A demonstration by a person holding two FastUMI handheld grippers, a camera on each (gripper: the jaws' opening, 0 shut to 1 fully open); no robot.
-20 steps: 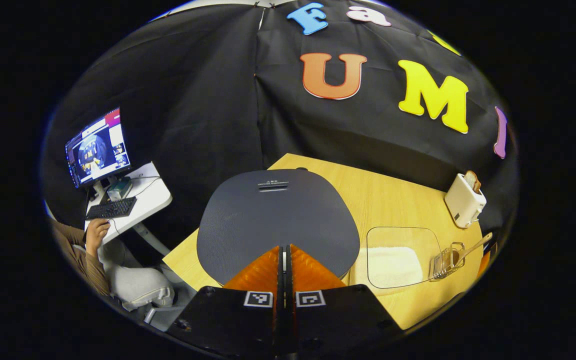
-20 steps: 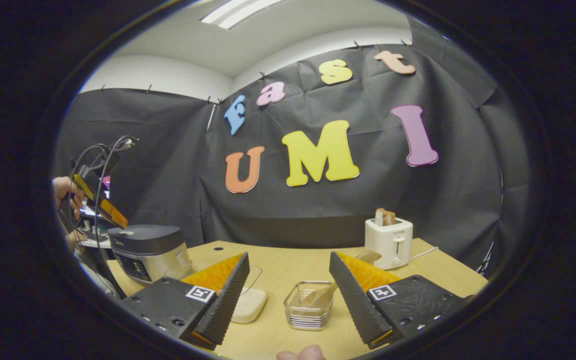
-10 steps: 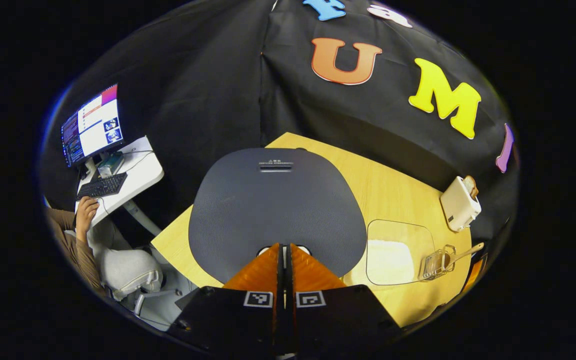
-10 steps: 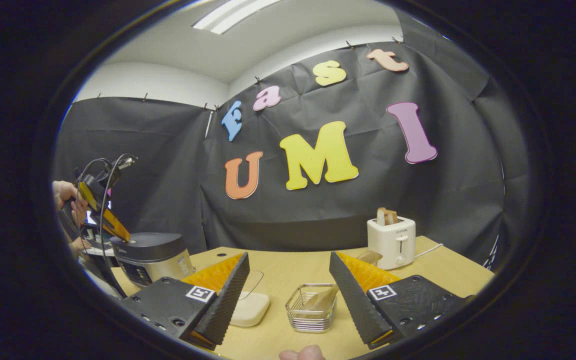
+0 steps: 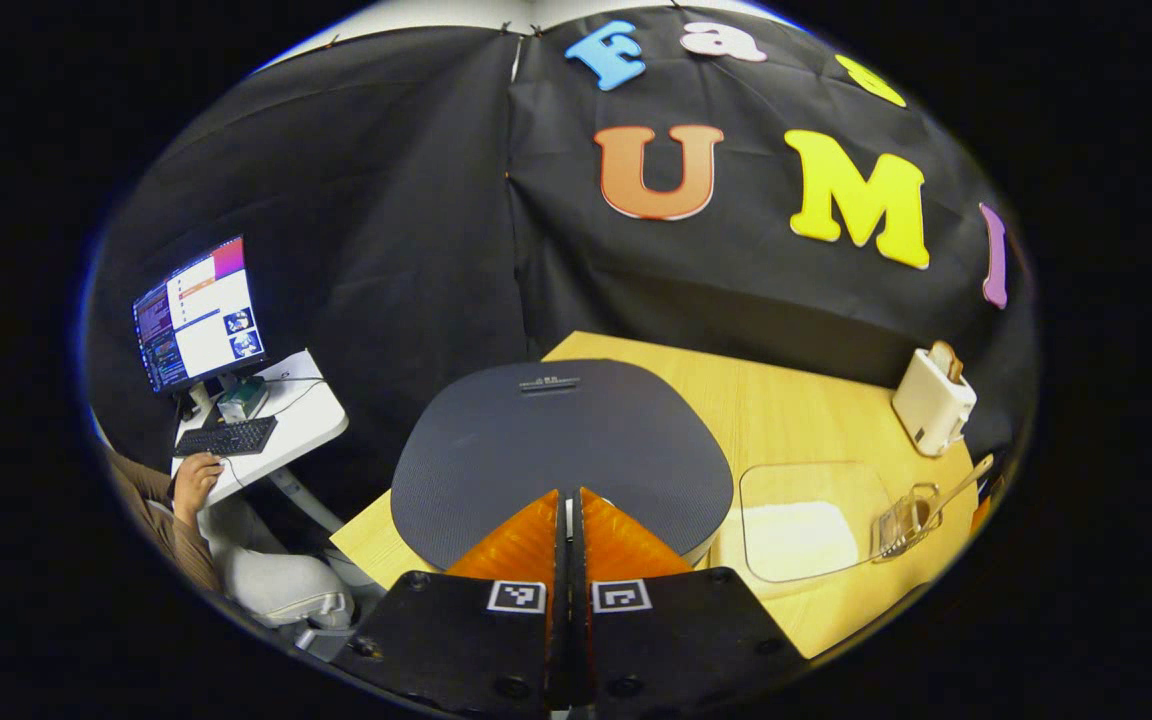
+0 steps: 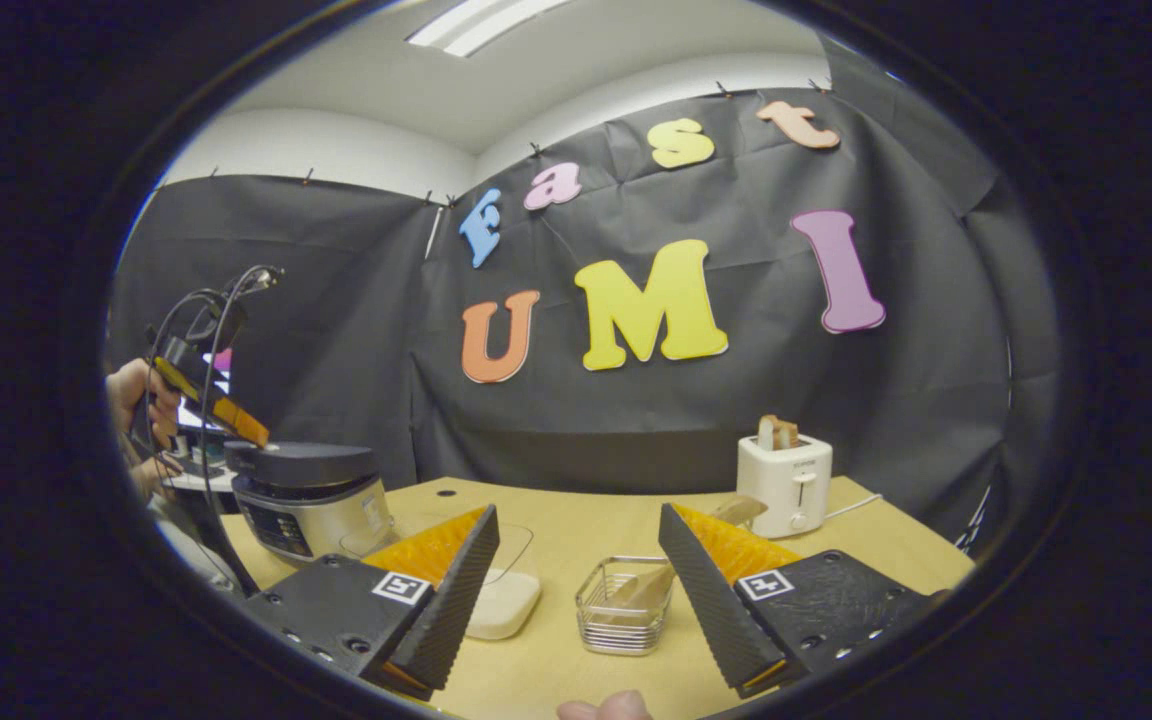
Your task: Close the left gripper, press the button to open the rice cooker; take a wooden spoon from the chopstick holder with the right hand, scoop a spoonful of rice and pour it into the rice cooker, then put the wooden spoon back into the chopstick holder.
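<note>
1. Two grippers are at work: the left gripper (image 5: 568,500) has its jaws pressed together with nothing between them, its tips at the front edge of the rice cooker (image 5: 561,450) lid; the button beneath them is hidden.
2. The right gripper (image 6: 576,560) has its jaws spread wide and bare above the worktop (image 6: 576,520).
3. The lid carries a small line of print near its back edge, too small to read; in the right gripper view the lid looks slightly raised, though I cannot tell for sure.
4. The wooden spoon (image 6: 651,585) leans in the wire chopstick holder (image 6: 624,606), its end partly hidden behind a right finger.
5. Rice (image 5: 801,525) lies in a clear container (image 5: 816,470) between cooker and holder.
6. A white toaster (image 6: 784,485) stands near the cloth wall; its front lettering is illegible.
</note>
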